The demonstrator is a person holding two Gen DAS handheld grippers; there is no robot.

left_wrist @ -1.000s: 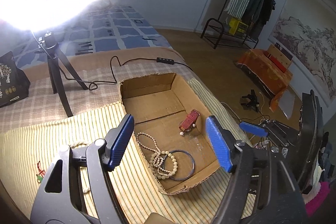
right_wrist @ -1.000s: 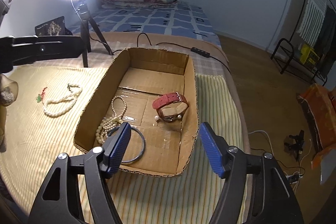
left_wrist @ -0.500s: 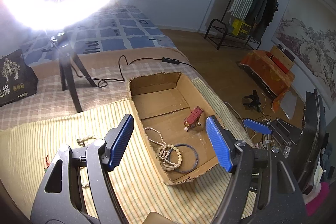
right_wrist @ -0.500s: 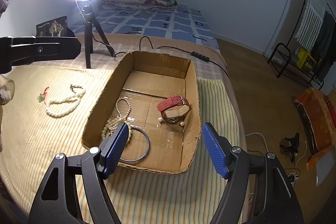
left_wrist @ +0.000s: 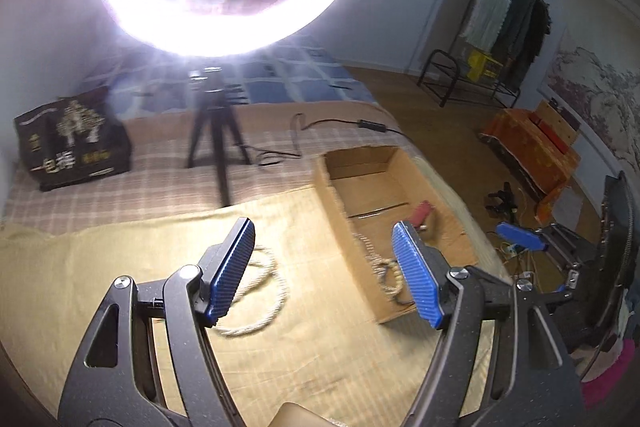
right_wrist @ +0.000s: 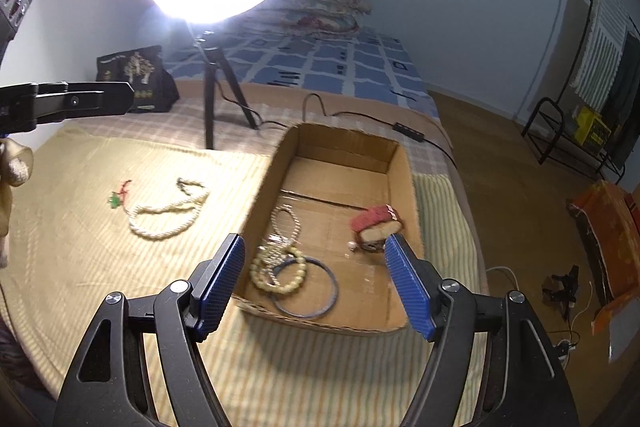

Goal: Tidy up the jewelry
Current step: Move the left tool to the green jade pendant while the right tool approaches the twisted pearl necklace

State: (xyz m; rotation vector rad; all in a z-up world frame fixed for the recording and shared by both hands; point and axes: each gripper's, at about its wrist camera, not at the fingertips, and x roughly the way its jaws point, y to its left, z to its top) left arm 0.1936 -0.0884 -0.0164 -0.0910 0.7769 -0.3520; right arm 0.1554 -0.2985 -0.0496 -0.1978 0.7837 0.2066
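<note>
An open cardboard box (right_wrist: 404, 163) lies on the striped mat and holds a red-strap watch (right_wrist: 374, 221), a beaded bracelet (right_wrist: 280, 267), a thin bead strand (right_wrist: 288, 223) and a dark bangle (right_wrist: 316, 287). A white pearl necklace (right_wrist: 164, 219) and a small red-green charm (right_wrist: 118, 195) lie on the mat left of the box. My right gripper (right_wrist: 316, 279) is open and empty over the box's near end. My left gripper (left_wrist: 324, 271) is open and empty above the mat, with the pearl necklace (left_wrist: 260, 299) by its left finger and the box (left_wrist: 376, 163) to its right.
A lit ring light on a tripod (right_wrist: 212, 99) stands behind the mat, its cable (right_wrist: 360, 117) trailing past the box. A black bag (right_wrist: 138, 77) sits at the back left. The bed edge drops to the floor on the right, with a clothes rack (right_wrist: 580, 107) beyond.
My left gripper has swung left, away from the box toward the pearl necklace on the mat. My right gripper has shifted slightly, the box now nearer its centre. Both stay open.
</note>
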